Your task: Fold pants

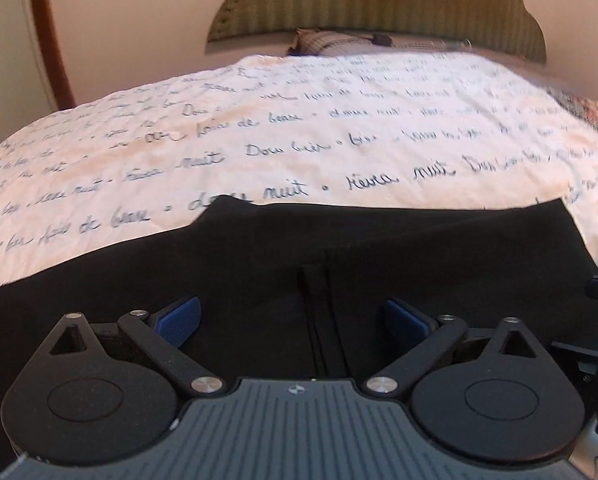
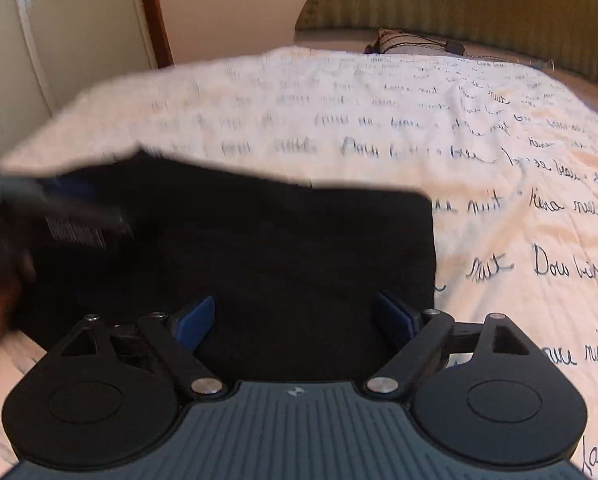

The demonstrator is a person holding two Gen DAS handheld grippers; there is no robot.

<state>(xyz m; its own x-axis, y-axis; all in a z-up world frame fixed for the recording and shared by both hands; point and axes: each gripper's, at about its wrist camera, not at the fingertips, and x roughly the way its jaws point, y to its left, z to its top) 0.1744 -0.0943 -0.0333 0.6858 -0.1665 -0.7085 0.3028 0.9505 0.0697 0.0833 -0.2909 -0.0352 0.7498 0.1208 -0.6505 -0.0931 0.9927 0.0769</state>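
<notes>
Bedding fills most of what I see: a cream bedspread [image 1: 339, 132] printed all over with lines of dark cursive script, lightly creased, running back to a ribbed green headboard [image 1: 379, 4] with a scalloped top; behind it the wall [image 1: 139, 12] is plain pale pink, and at the far left stands a white door with a reddish-brown wooden frame [image 1: 53, 40]; a checked pillow [image 1: 331, 42] lies against the foot of the headboard, with a small dark object on it that I cannot identify.

I see no boxes, baskets or drawers in either view.

As for writing, the script on the bedspread repeats; I can read "nuit" in several places and something like "Dou" ahead of a word I cannot make out; the rest is too smeared to read.

My pants [image 1: 299, 264] are black and lie flat on the near part of the bedspread, a vertical seam running down the middle in the left view; in the right view their right edge drops straight down, with the cloth squared off at the far corner.

My left gripper [image 1: 293, 322] hovers over the pants near that seam, its blue pads [image 1: 181, 320] spread wide, clasping nothing; my right gripper [image 2: 295, 322] hangs likewise over the black cloth by its right edge, fingers parted and empty; the left tool appears in the right view only as a blur.
</notes>
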